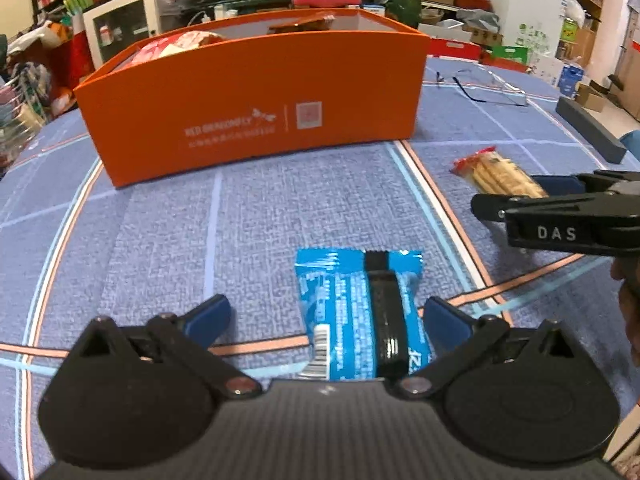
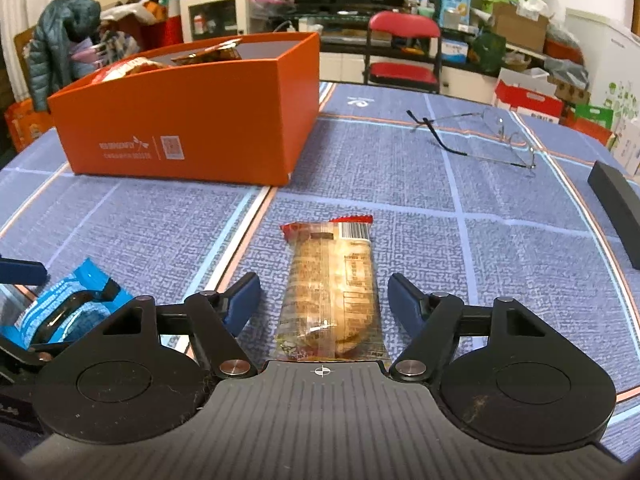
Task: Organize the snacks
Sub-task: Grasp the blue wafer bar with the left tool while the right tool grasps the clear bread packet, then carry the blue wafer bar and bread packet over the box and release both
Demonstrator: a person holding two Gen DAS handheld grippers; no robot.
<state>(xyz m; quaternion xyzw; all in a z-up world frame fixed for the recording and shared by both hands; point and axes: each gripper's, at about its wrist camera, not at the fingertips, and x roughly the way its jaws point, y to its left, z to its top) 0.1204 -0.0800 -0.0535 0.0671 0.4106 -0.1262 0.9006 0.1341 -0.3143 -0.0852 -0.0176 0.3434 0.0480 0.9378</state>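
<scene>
Snack packets [image 2: 132, 67] fill the orange box [image 1: 256, 104] on the table [image 1: 160, 240].

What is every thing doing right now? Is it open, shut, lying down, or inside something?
Left gripper: open, around the blue snack pack.
Right gripper: open, around the clear biscuit pack.
Blue snack pack: sealed, lying flat on the table.
Clear biscuit pack: sealed, lying flat.
Orange box: open on top, snacks already inside.
Glasses: unfolded, resting on the tablecloth.
</scene>
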